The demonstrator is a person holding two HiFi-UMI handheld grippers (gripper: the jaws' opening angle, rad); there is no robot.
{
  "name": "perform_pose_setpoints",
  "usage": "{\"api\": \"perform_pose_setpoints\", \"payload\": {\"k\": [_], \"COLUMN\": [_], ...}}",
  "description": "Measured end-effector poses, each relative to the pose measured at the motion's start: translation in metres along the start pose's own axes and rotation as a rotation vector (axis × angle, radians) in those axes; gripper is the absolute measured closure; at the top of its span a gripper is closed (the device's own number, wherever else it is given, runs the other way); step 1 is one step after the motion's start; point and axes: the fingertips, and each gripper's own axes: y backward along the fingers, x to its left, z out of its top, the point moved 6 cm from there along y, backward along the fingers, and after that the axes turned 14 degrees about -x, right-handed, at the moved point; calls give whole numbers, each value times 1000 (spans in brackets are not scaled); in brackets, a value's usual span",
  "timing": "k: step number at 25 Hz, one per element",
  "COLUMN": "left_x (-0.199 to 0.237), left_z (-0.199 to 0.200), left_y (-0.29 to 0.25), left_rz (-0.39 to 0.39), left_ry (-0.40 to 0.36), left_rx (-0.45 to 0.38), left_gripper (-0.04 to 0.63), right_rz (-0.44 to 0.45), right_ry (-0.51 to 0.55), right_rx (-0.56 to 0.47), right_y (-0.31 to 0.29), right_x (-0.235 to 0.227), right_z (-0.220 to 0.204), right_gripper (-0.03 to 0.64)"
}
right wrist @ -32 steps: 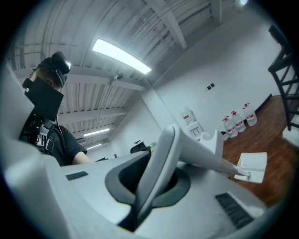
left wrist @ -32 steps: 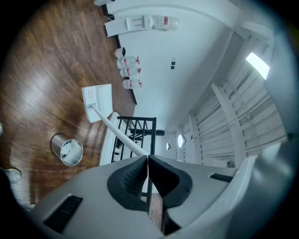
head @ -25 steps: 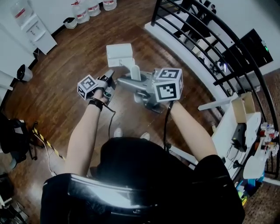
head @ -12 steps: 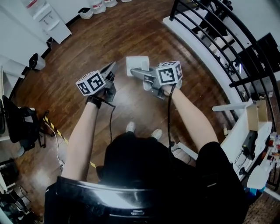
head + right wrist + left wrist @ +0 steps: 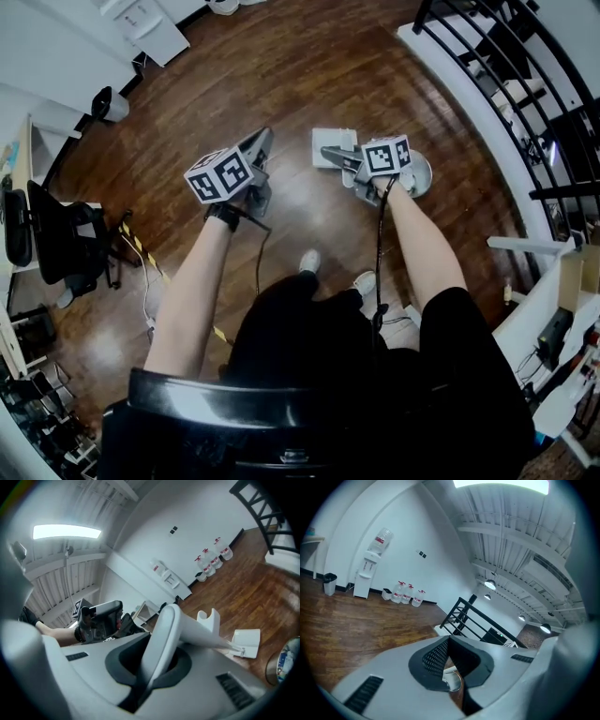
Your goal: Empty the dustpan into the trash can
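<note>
Head view: compared with a second ago, the dustpan (image 5: 333,147) has come down from a raised position to low over the wooden floor (image 5: 281,66), at the upper middle of the frame. The trash can (image 5: 421,176) stands just to its right, partly under the right hand. The pan is beside the can and not above its mouth, so I judge that tipping is not happening now. Whether the pan is already empty I cannot tell. The right gripper (image 5: 342,157) reaches to the pan, and the left gripper (image 5: 263,141) hangs apart at the left.

Left gripper view: the left gripper (image 5: 447,641) is clenched on nothing. Below its tips, a round rim is visible, probably the can.

Right gripper view: the right gripper (image 5: 154,653) is clamped on the white handle of the dustpan (image 5: 246,643). The pan is at the right over the floor, and the trash can (image 5: 276,667) shows at the lower right edge.
</note>
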Motion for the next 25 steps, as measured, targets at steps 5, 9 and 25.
{"api": "perform_pose_setpoints", "payload": {"k": [5, 9, 25], "left_x": [11, 18, 8], "left_z": [-7, -10, -8], "left_y": [-9, -10, -3], "left_rz": [-7, 10, -64], "left_ry": [-11, 20, 15], "left_rx": [27, 17, 4], "left_gripper": [595, 595, 595], "right_rz": [-40, -61, -158], "right_ry": [-14, -34, -101], "right_rx": [12, 52, 116], "right_y": [-5, -5, 8], "right_x": [-33, -57, -78], "right_z": [-6, -19, -32], "right_gripper": [606, 607, 514]}}
